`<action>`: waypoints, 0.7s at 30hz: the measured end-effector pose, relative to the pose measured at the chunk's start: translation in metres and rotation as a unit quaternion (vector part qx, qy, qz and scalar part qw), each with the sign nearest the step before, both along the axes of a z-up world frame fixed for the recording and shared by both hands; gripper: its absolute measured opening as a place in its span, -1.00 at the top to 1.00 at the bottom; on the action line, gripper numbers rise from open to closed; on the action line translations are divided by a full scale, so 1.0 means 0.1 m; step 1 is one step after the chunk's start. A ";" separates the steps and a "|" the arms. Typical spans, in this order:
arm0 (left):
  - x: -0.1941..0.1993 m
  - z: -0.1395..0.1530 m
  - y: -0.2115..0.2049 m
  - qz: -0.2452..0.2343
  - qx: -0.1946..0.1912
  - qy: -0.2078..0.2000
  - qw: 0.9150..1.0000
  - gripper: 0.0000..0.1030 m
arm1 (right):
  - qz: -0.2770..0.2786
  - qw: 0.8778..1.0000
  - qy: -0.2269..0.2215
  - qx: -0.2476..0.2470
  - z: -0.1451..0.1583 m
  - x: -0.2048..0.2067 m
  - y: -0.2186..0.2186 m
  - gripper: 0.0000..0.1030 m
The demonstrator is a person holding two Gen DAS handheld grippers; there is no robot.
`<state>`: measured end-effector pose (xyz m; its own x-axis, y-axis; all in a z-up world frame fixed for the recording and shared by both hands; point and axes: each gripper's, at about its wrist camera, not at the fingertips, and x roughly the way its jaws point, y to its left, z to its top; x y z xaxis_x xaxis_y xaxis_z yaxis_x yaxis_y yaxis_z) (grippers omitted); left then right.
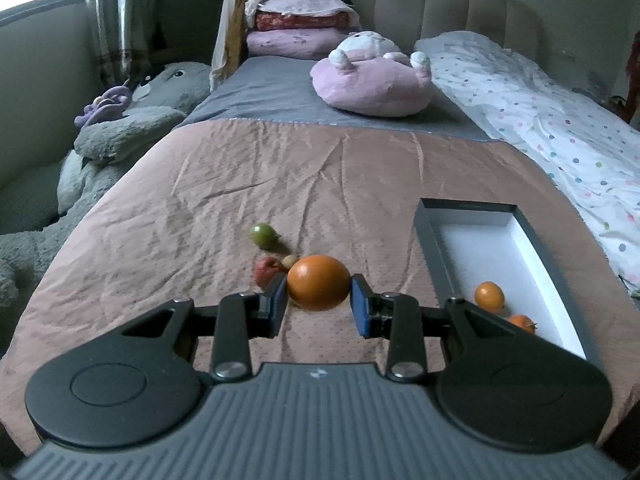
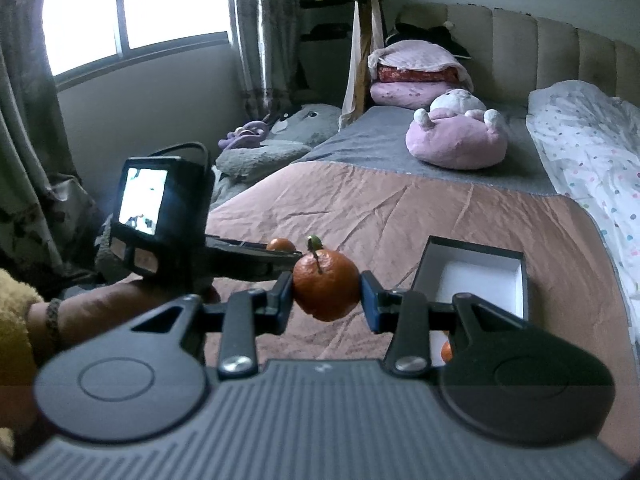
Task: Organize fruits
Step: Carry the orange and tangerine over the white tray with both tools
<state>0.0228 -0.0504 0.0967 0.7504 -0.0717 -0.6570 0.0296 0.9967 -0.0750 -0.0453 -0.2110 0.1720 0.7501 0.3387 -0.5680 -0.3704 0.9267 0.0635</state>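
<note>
both claws busy: left claw [image 1: 319, 289] gripping orange [image 1: 318, 282], right claw [image 2: 326, 292] clamped on tangerine [image 2: 326, 285], box [image 1: 434, 248] on bed [image 1: 240, 184].

Readable text: none in either view.
Left gripper's camera screen [image 2: 143, 200]: lit, its contents only bright blur, no letters legible.
Mark on the right gripper's body [image 2: 322, 369]: a small pale emblem, too small to read.

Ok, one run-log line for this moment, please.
left hand-held gripper: shut on orange | right hand-held gripper: shut on tangerine | box: two small oranges inside | bedspread: three fruits left
</note>
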 end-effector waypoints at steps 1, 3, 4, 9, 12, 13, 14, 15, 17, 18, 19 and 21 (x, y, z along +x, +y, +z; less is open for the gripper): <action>0.00 0.00 -0.02 -0.002 -0.001 0.000 1.000 0.24 | -0.002 1.000 0.000 0.001 0.00 -0.01 -0.01 0.25; 0.01 0.01 -0.07 -0.007 -0.001 -0.001 1.000 0.24 | -0.006 1.000 0.000 0.001 0.00 -0.02 -0.03 0.25; 0.02 0.02 -0.09 -0.009 -0.002 -0.001 1.000 0.24 | -0.008 1.000 0.000 0.001 0.00 -0.02 -0.04 0.25; 0.05 0.04 -0.20 -0.019 -0.005 -0.002 1.000 0.24 | -0.016 1.000 0.001 0.002 0.00 -0.04 -0.10 0.25; 0.08 0.05 -0.27 -0.027 -0.007 -0.001 1.000 0.24 | -0.022 1.000 0.001 0.001 0.00 -0.06 -0.14 0.25; 0.08 0.05 -0.30 -0.030 -0.007 -0.001 1.000 0.24 | -0.024 1.000 0.001 0.002 0.00 -0.06 -0.16 0.25; 0.09 0.06 -0.33 -0.033 -0.007 -0.002 0.999 0.24 | -0.027 1.000 0.001 0.002 0.00 -0.06 -0.18 0.25; 0.10 0.06 -0.37 -0.036 -0.007 -0.002 0.999 0.24 | -0.030 1.000 0.001 0.002 0.00 -0.06 -0.20 0.25; 0.12 0.07 -0.42 -0.041 -0.008 -0.003 0.999 0.24 | -0.034 0.999 0.002 0.002 0.00 -0.07 -0.23 0.25; 0.12 0.07 -0.45 -0.044 -0.009 -0.002 0.999 0.24 | -0.037 0.999 0.003 0.002 -0.01 -0.07 -0.24 0.25; 0.13 0.06 -0.48 -0.046 -0.009 -0.002 0.999 0.24 | -0.038 0.999 0.003 0.001 -0.01 -0.07 -0.25 0.25; 0.15 0.05 -0.55 -0.053 -0.009 -0.001 0.999 0.24 | -0.042 0.999 0.004 0.001 -0.02 -0.07 -0.28 0.25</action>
<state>0.0377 -0.1056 0.1020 0.7394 -0.1625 -0.6533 0.1342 0.9865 -0.0935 -0.0526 -0.2387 0.1702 0.7717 0.2751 -0.5734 -0.2904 0.9545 0.0672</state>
